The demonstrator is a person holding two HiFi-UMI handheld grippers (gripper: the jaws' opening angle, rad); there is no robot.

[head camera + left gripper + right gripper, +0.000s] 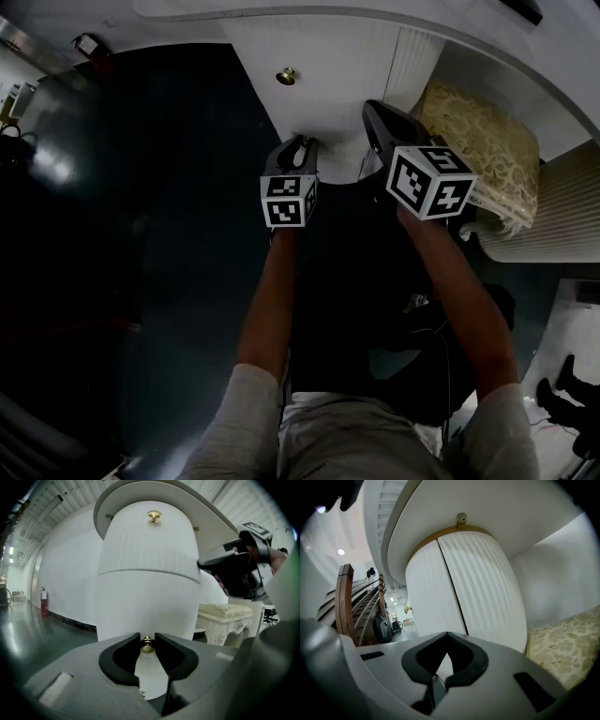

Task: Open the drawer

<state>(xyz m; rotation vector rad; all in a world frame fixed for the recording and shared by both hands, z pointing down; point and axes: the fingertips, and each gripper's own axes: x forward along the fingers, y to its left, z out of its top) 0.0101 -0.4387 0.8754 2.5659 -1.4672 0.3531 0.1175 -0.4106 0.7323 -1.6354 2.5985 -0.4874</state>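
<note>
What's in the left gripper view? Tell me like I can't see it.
The left gripper pinches a small gold knob between its two dark jaws, low on a rounded white cabinet front. A second gold knob sits higher up on the cabinet, and the right gripper shows at the right edge.

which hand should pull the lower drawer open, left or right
Left. The left hand-held gripper has the brass knob of the lower drawer clamped between its jaws, so it likely only needs to pull back. The right hand-held gripper is shut and empty, facing the side of the cabinet.
</note>
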